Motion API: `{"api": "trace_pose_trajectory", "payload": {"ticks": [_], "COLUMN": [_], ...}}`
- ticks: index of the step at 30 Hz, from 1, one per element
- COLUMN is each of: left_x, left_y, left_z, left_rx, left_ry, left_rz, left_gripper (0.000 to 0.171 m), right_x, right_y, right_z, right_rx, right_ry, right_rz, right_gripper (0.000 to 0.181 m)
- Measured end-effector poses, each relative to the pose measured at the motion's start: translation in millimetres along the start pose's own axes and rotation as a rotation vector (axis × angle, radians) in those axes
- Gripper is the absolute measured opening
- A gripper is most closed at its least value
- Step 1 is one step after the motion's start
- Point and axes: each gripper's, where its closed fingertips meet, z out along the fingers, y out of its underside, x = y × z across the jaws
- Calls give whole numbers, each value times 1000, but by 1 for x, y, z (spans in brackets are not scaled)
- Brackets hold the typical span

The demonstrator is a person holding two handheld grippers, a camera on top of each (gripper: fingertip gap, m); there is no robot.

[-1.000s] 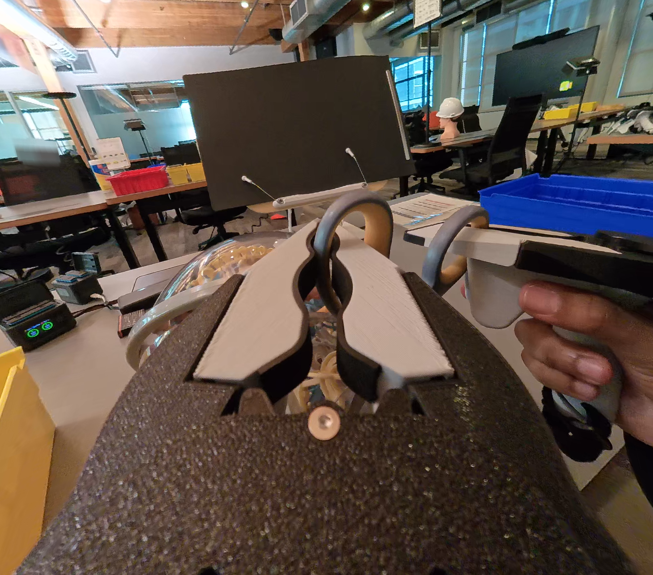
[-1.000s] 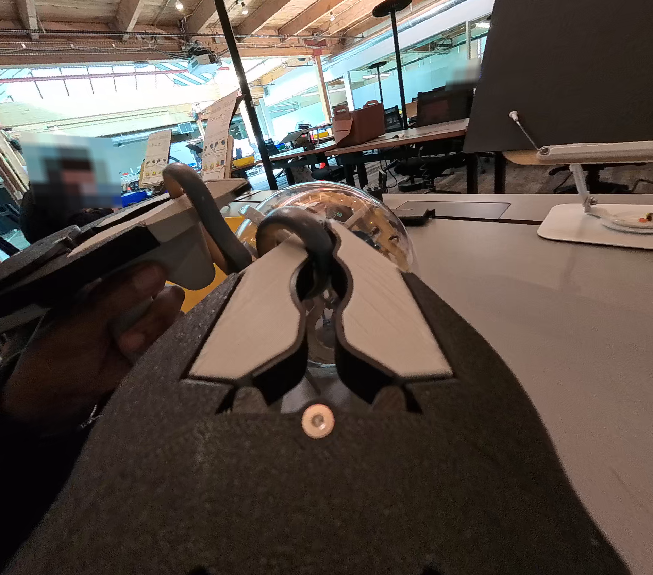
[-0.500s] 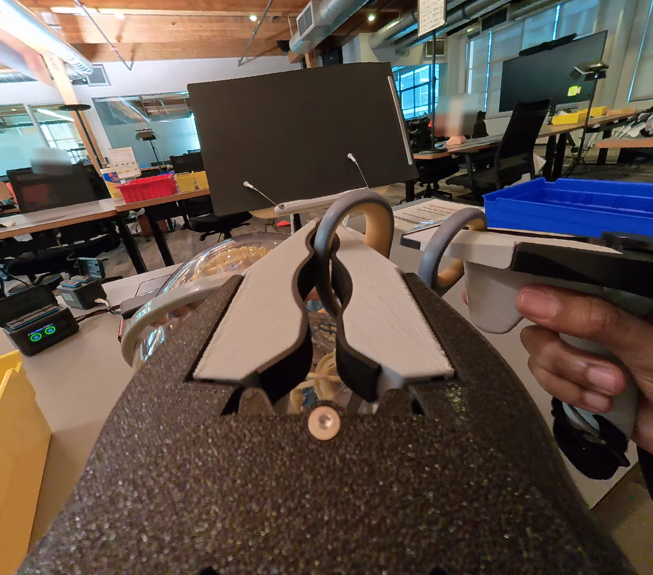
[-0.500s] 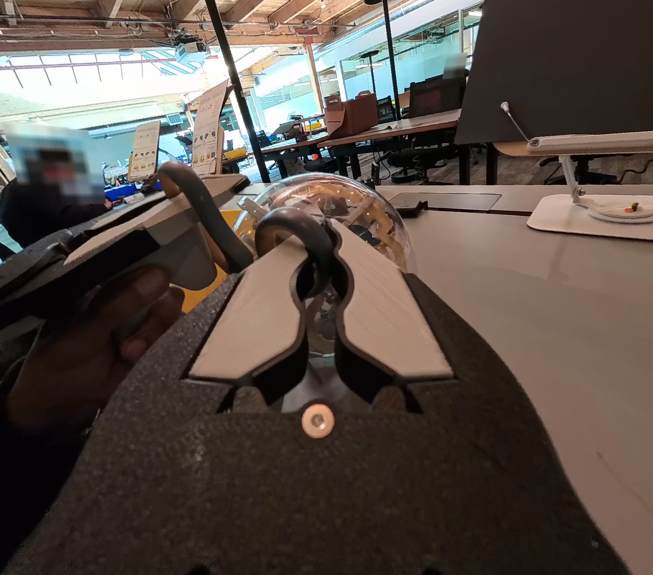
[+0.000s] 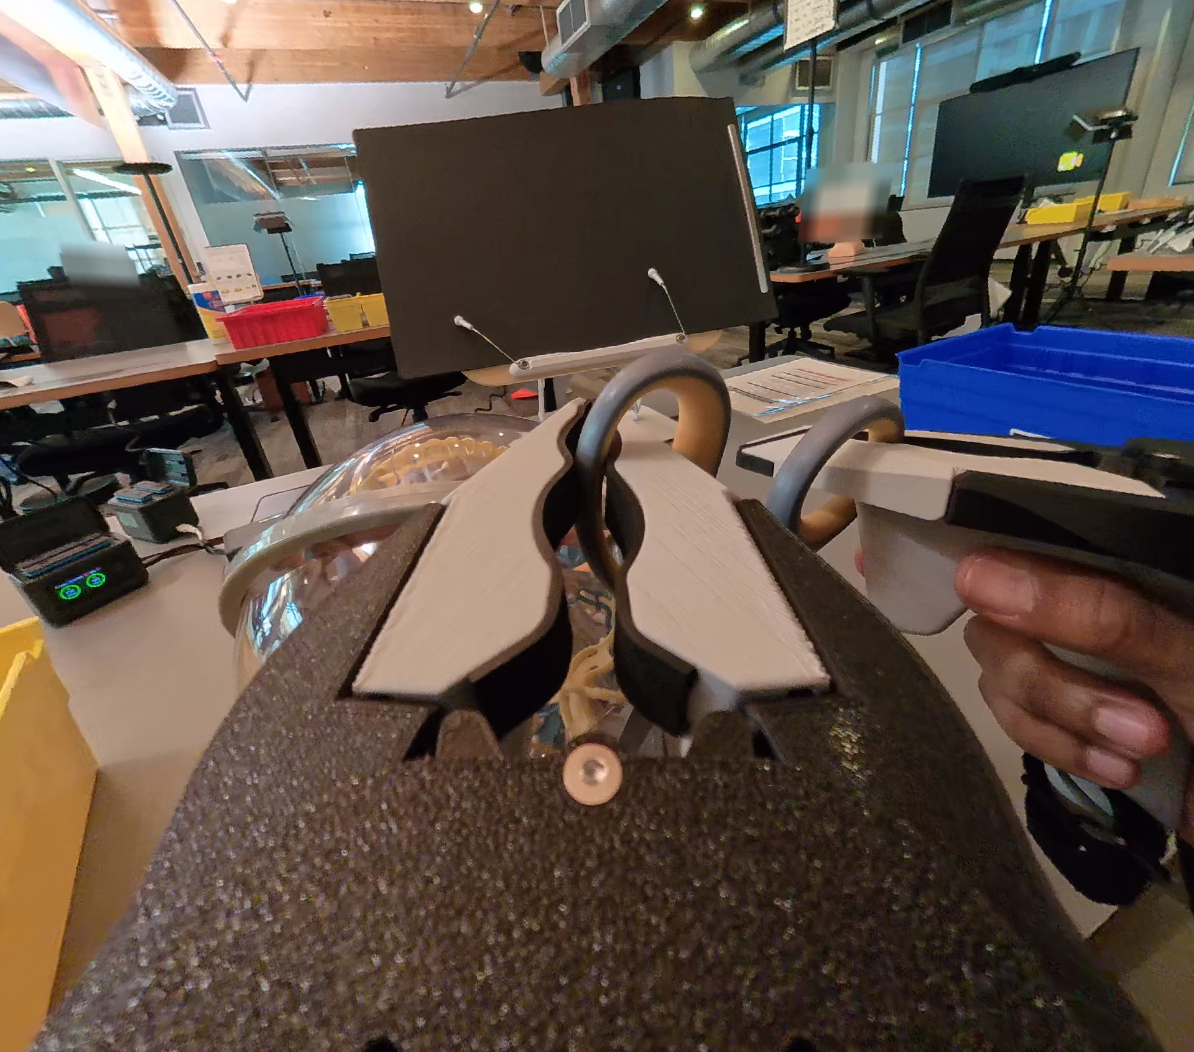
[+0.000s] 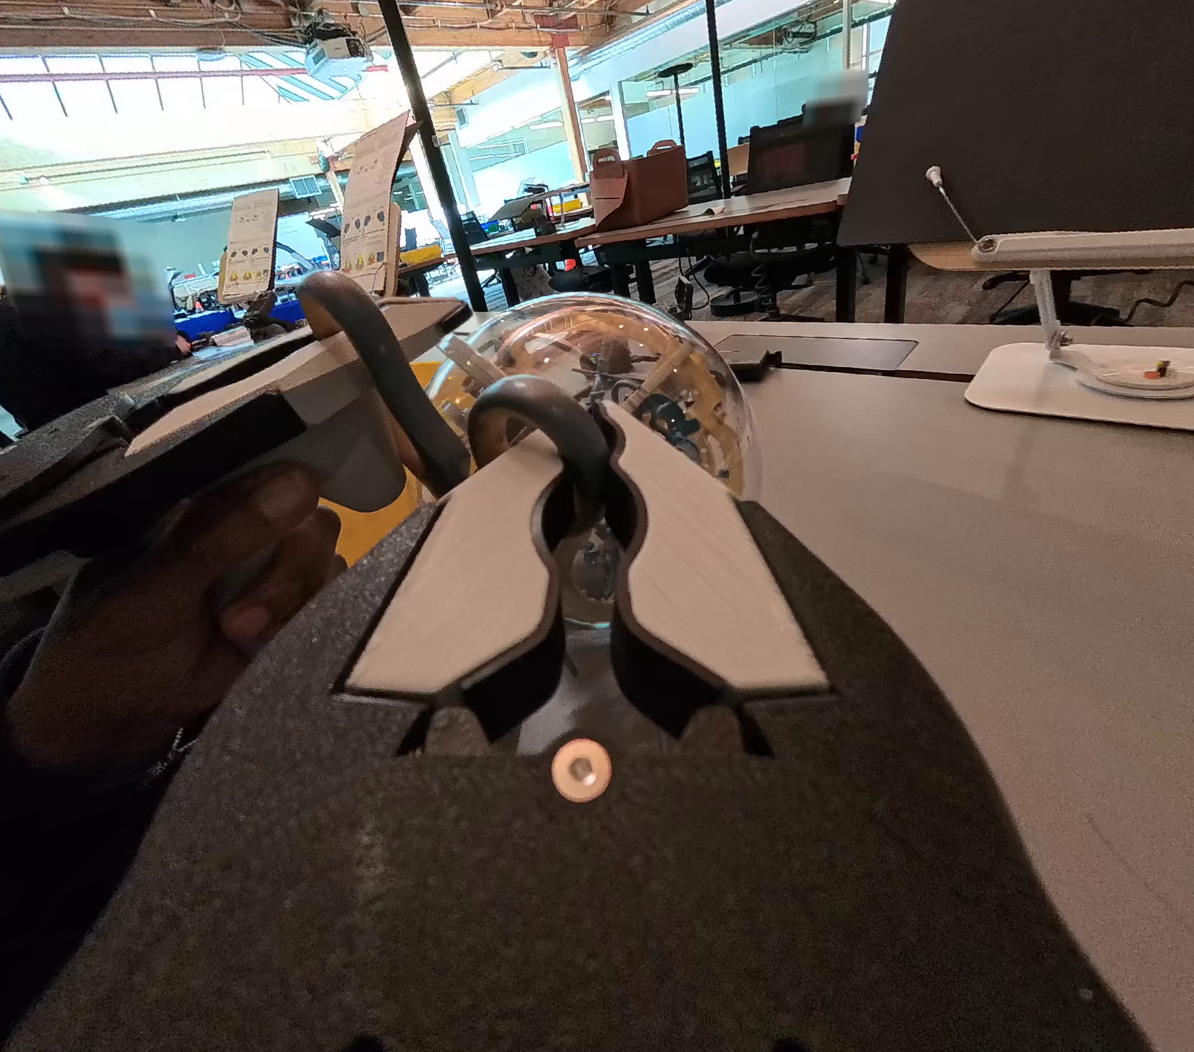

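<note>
A clear plastic sphere with a grey ring around it and a maze of tan and blue parts inside sits just beyond both grippers; it also shows in the right wrist view. My left gripper is shut on a grey loop handle with a tan lining. My right gripper is shut on a second grey loop handle. In the left wrist view the right gripper, held by a hand, comes in from the right with its loop. Where the loops join the sphere is hidden.
A yellow bin stands at the near left and a blue bin at the right. A black board on a white stand stands behind on the grey table. A charger box is at the left. My right fingertips sit around 6 cm from my left ones.
Both grippers stay shut on their loops. The views have shifted only slightly; the sphere sits a little higher in the right wrist view.
</note>
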Motion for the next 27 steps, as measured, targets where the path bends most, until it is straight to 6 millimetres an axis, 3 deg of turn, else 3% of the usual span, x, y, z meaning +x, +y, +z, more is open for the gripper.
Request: {"api": "trace_pose_trajectory", "payload": {"ticks": [22, 27], "left_x": [-1, -5], "left_y": [14, 12], "left_z": [5, 4], "left_rx": [-69, -63], "left_ry": [-9, 22], "left_rz": [64, 54], "left_gripper": [0, 0], "right_x": [5, -3], "right_y": [17, 18], "right_z": [4, 3], "right_rx": [-45, -58], "right_ry": [35, -7], "right_rz": [-18, -63], "right_gripper": [0, 0]}}
